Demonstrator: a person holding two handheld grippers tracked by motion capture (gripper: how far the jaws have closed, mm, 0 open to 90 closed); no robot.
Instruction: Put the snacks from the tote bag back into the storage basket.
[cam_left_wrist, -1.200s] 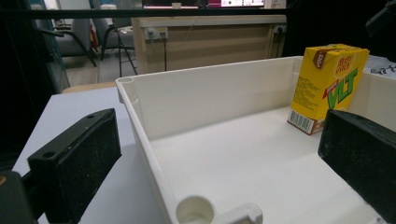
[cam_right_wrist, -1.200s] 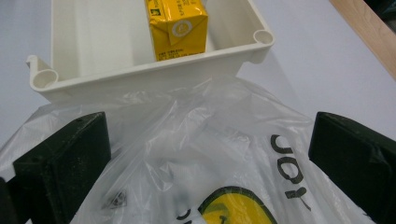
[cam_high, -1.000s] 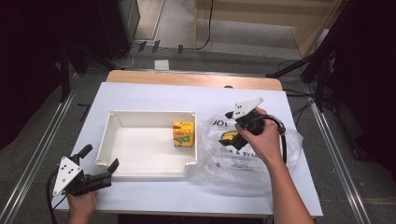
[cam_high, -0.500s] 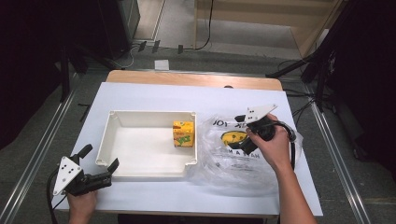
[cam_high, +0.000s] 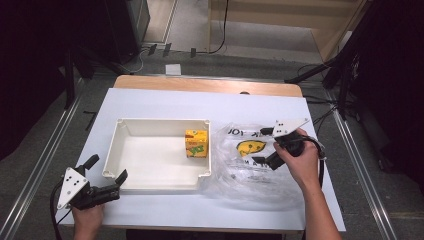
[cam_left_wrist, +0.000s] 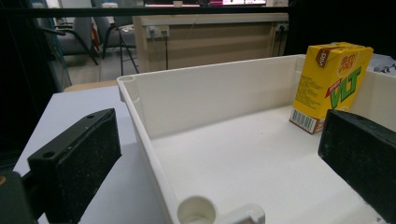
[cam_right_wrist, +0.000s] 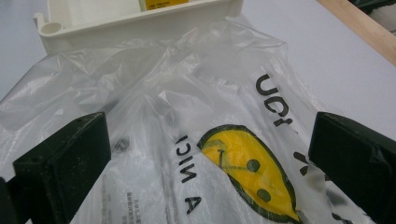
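A white tray (cam_high: 160, 121) lies left of centre on the table, with a yellow juice carton (cam_high: 196, 143) standing upright in its right end. A clear plastic bag (cam_high: 250, 170) printed with a yellow smiley face (cam_high: 249, 147) lies flat just right of the tray. My right gripper (cam_high: 266, 147) hovers open over the bag, its jaws wide on either side of the smiley face (cam_right_wrist: 243, 168) and holding nothing. My left gripper (cam_high: 106, 170) is open at the tray's near left corner, with the tray wall (cam_left_wrist: 210, 93) and carton (cam_left_wrist: 334, 84) ahead of it.
White sheet (cam_high: 165, 102) covers the table, with a wooden edge (cam_high: 205, 85) at the far side. Cables (cam_high: 320, 165) trail from both grippers. Metal rails (cam_high: 45, 160) run along both sides of the table, and dark equipment stands beyond.
My right gripper has drawn back to the right, away from the tray and carton, and now sits over the bag's smiley print. The left gripper has not moved.
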